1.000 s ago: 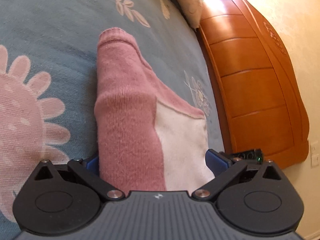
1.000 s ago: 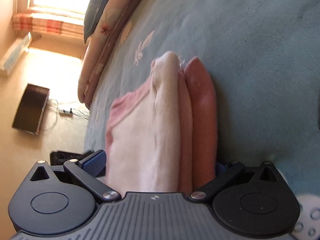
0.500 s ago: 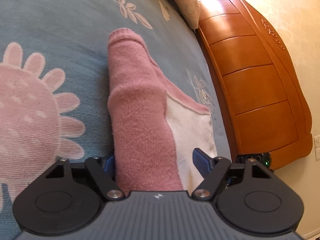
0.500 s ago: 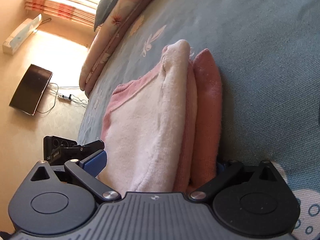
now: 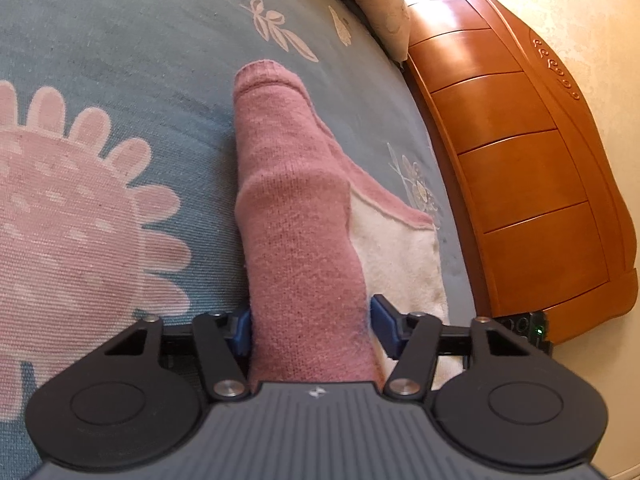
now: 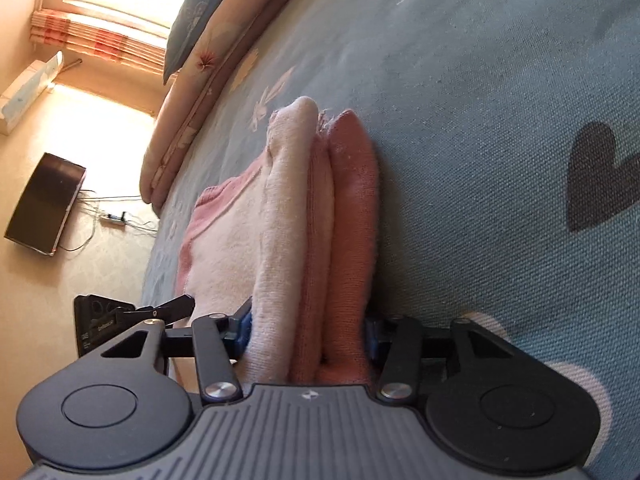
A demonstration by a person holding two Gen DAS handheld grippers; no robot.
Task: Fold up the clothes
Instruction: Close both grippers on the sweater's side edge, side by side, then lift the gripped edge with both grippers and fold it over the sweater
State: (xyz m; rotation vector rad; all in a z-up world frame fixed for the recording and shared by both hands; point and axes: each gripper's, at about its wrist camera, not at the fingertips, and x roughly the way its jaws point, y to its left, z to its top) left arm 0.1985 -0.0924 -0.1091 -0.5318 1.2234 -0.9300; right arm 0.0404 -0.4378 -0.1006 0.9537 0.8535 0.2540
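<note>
On the bed: we see a pink garment (image 5: 296, 216) gathered into a thick roll across the blue bedspread (image 5: 120, 40), lifted or bunched at the near end where both grippers have it
Garment, left view: dusty-pink knit outside; a white fleecy inner face (image 5: 400, 256) shows beside it on the spread; the far end is rounded and rests on the cloth
Garment, right view: we count about three stacked layers (image 6: 316, 220), pale pink, pink and a deeper salmon; their edges do not line up neatly
Left gripper (image 5: 312, 332): closed down on the pink roll; blue pads press it from both sides
Right gripper (image 6: 306, 332): likewise clamped on the layered bundle; its pads are mostly buried in the cloth
Risk, slipping layer: we judge the fleecy layer could slide out of the stack if only the outer folds are truly pinched; the bundle is thick and soft
Risk, uneven fold: if the two grippers move at different rates, the roll could twist and the layers splay; the white face already spreads sideways
Risk, bed edge: the garment lies near the side by the wooden headboard (image 5: 520, 160); the floor (image 6: 80, 128) shows close by in the right view; a loose end could droop over
</note>
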